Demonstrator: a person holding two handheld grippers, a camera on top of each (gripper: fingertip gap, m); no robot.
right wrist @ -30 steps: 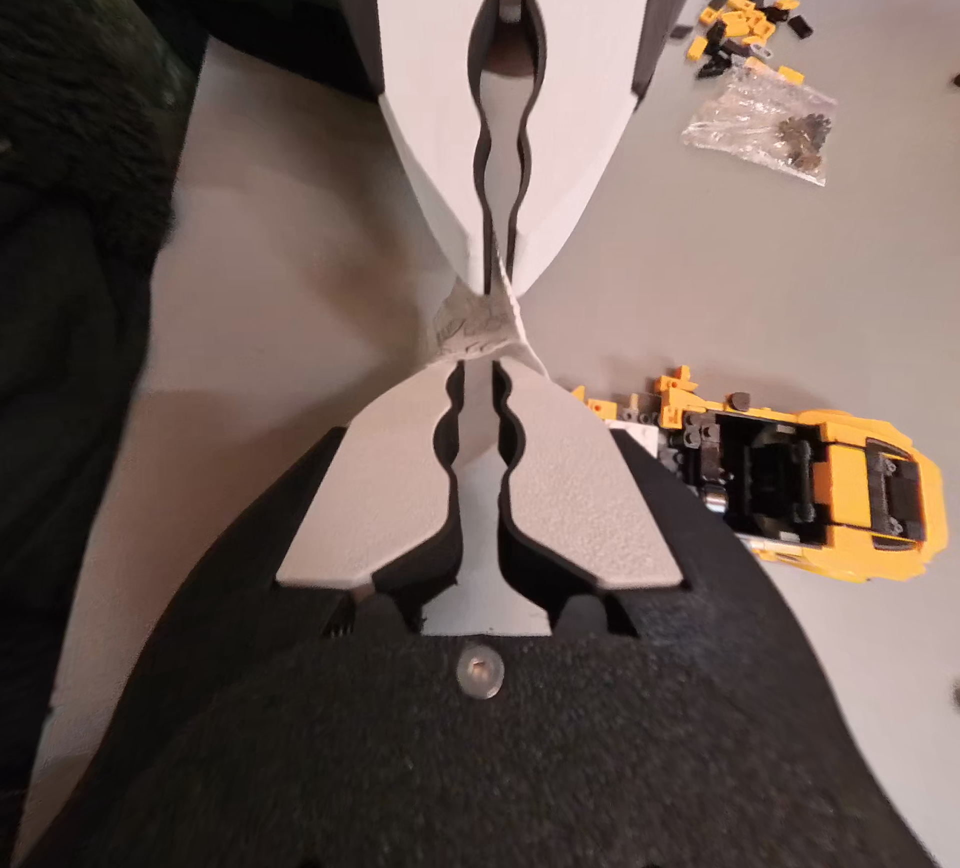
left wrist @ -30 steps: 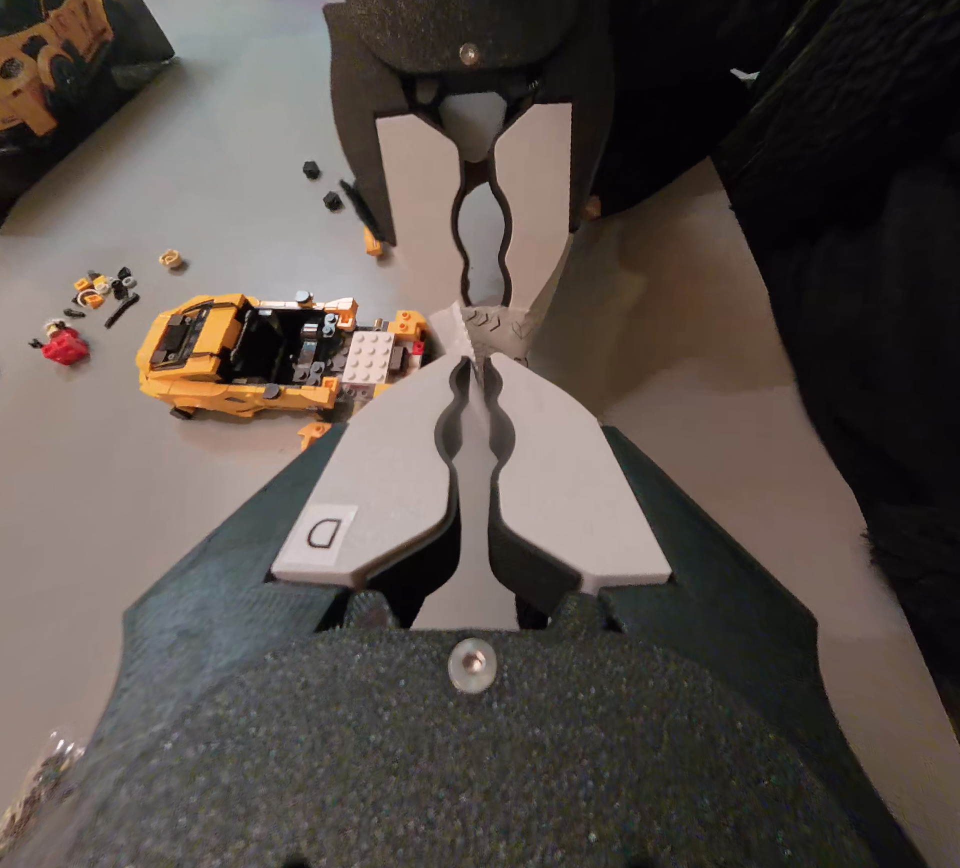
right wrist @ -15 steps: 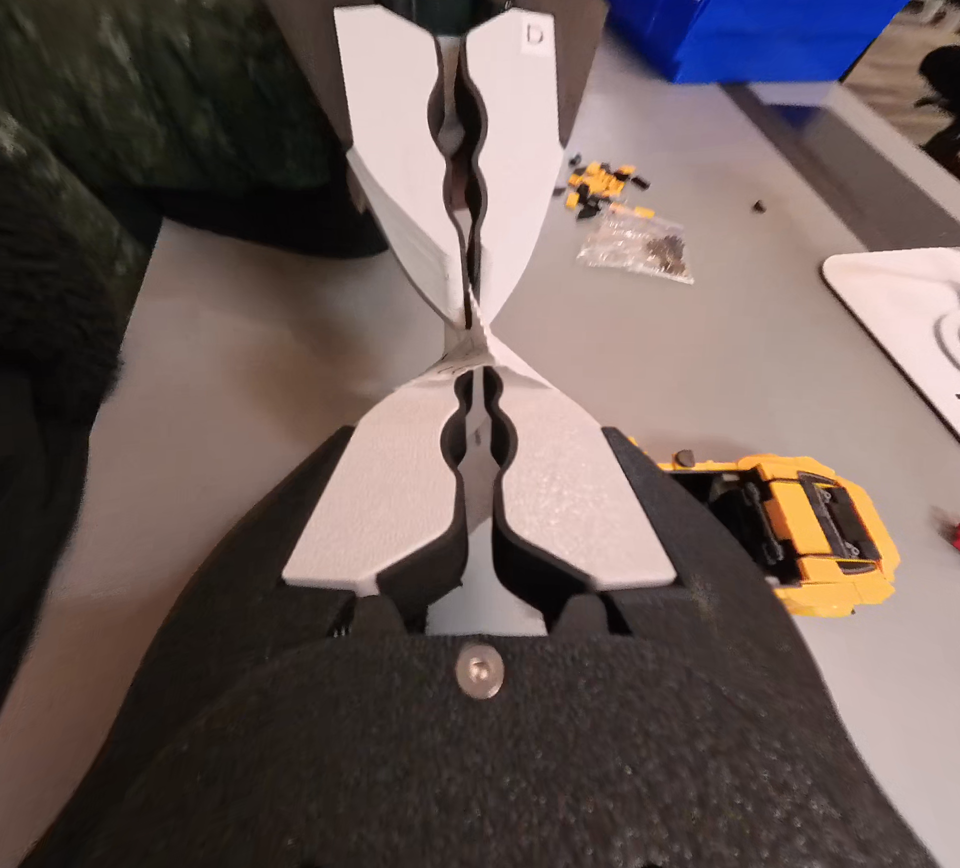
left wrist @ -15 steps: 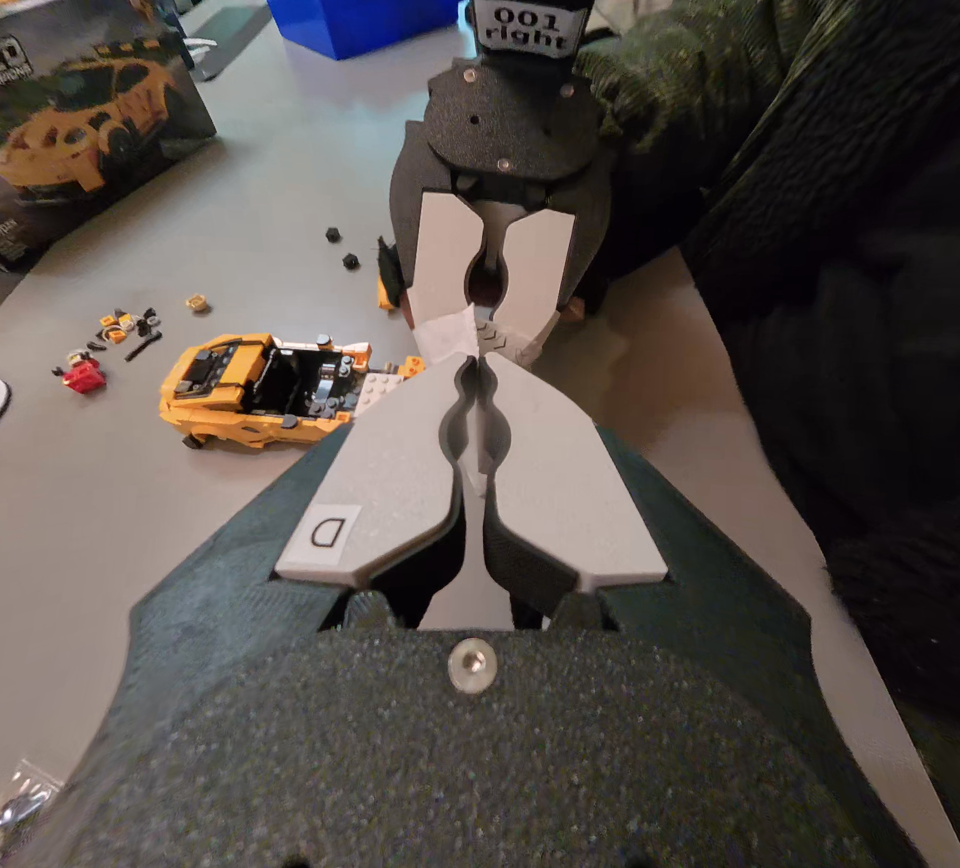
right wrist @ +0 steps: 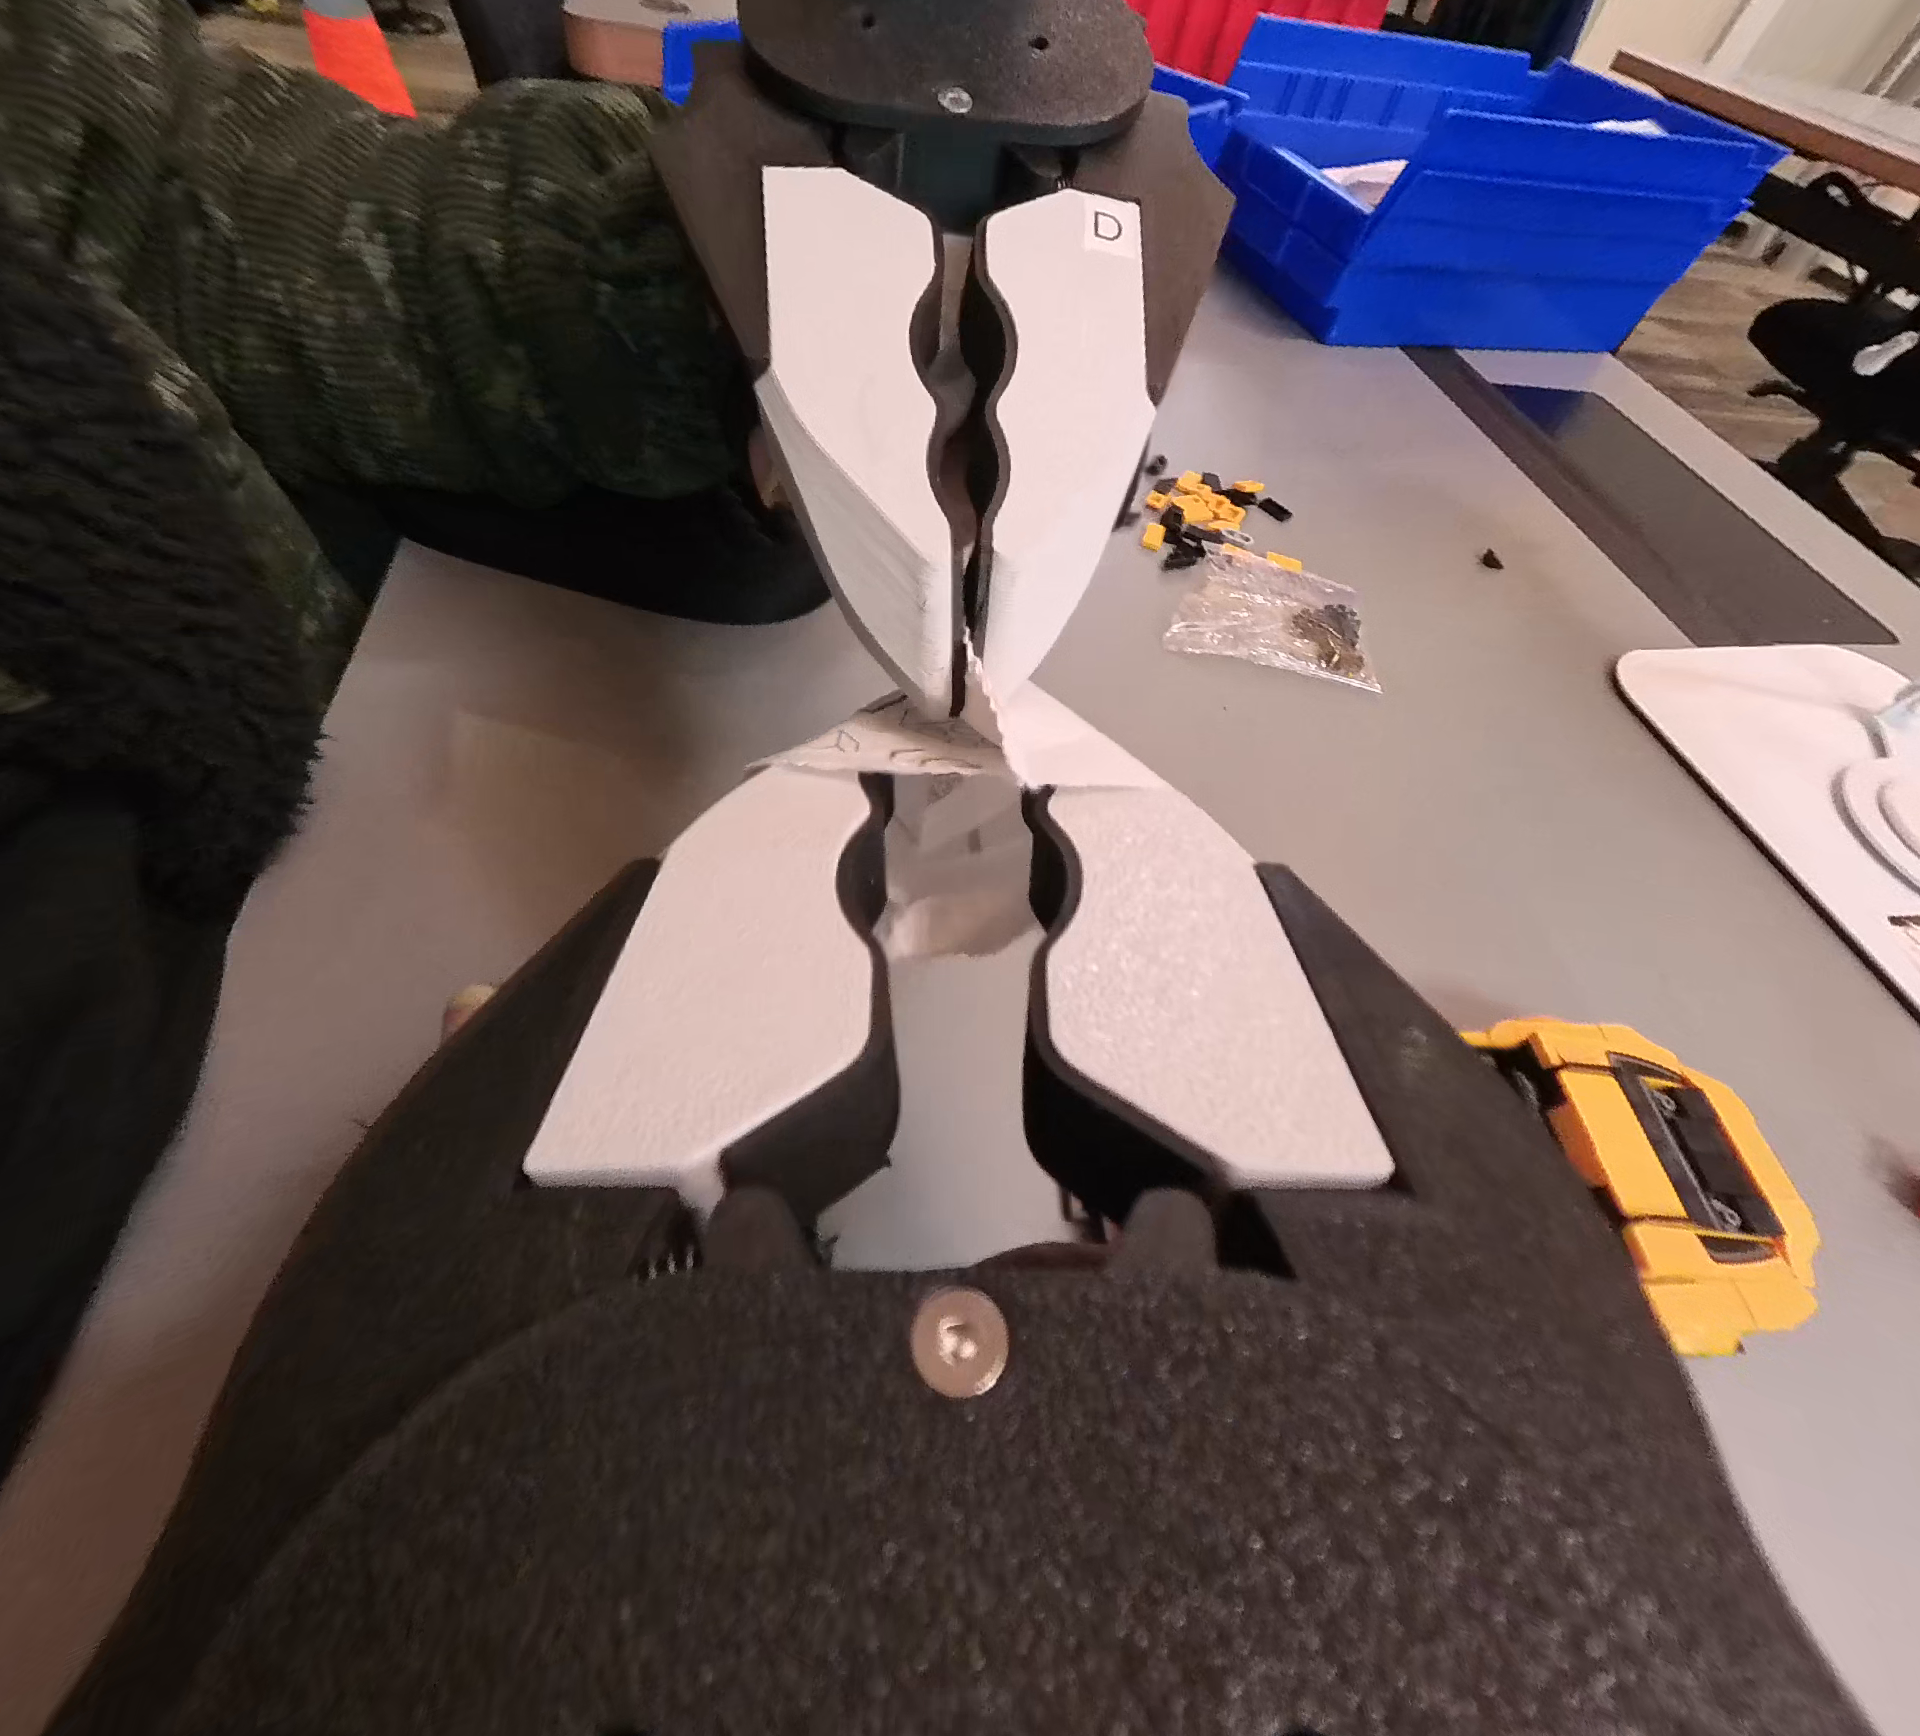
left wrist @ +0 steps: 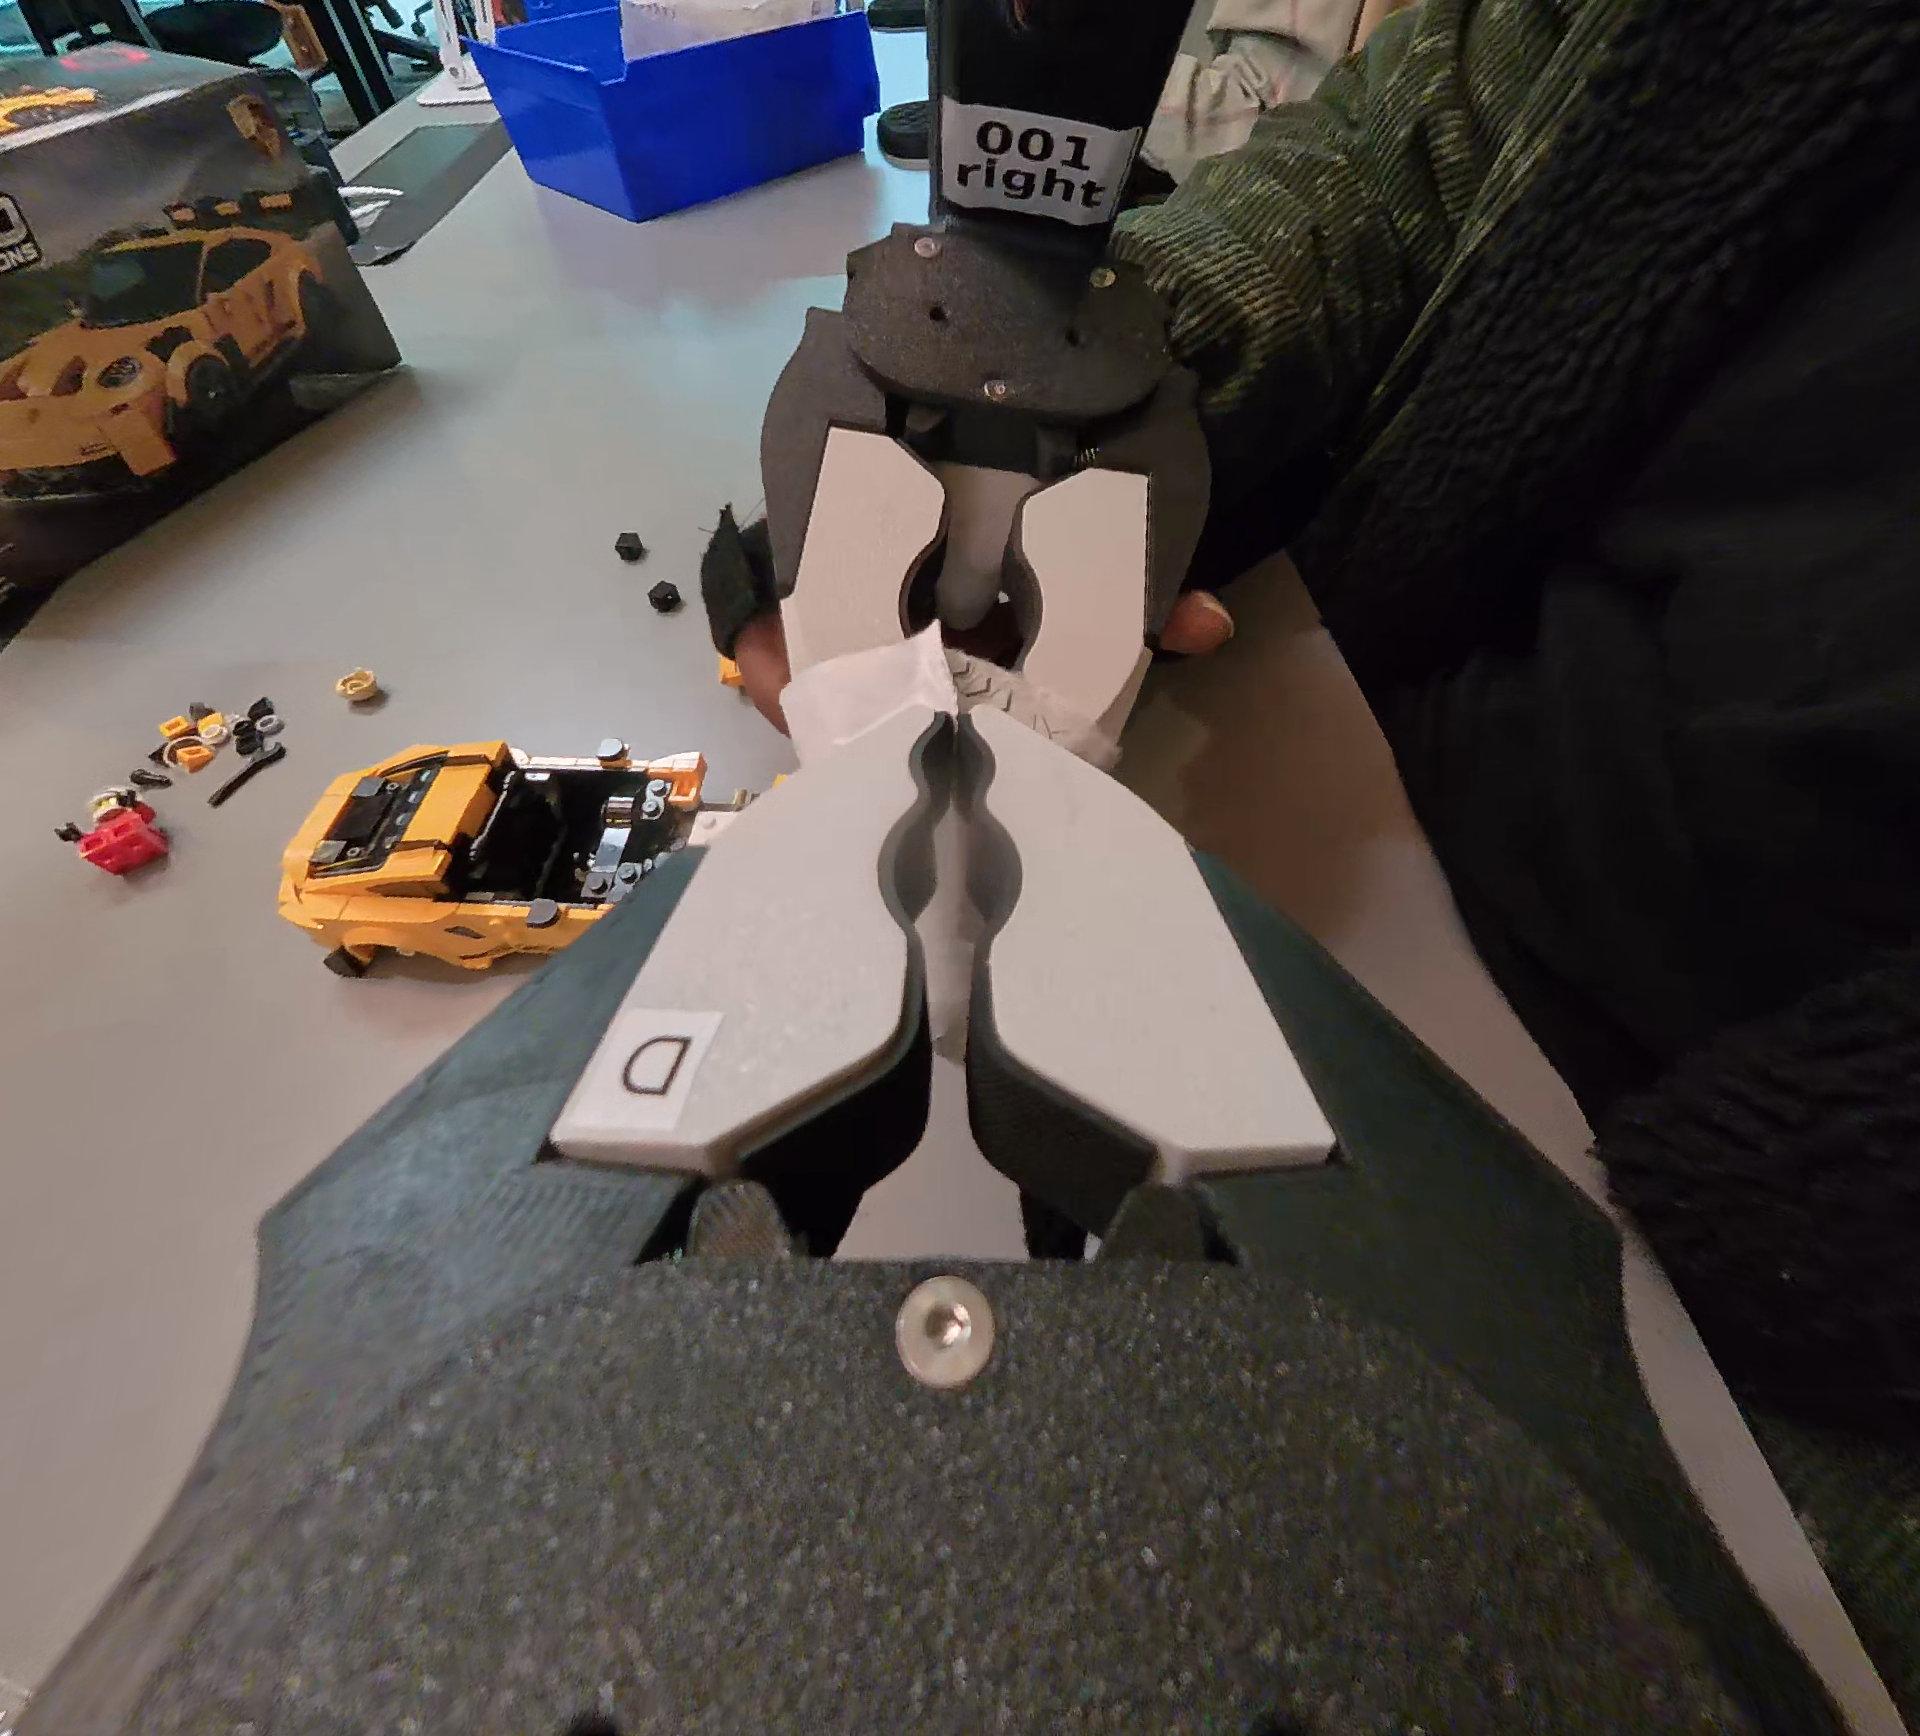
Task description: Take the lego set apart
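Grey table (left wrist: pixel 540 439): left gripper (left wrist: pixel 954 725) pinches white paper (left wrist: pixel 862 694); right gripper (right wrist: pixel 951 782) parted around it; yellow toy car (left wrist: pixel 457 855) nearby.

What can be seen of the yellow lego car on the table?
The yellow lego car sits upright on the grey table, touched by neither gripper. It is partly stripped: the roof is off, exposing a black interior with grey and black bricks, and one end shows bare grey plates with orange bits. The other end keeps its yellow body and a black panel. A dark piece shows under one corner. In the right wrist view only its yellow end shows beside the gripper body.
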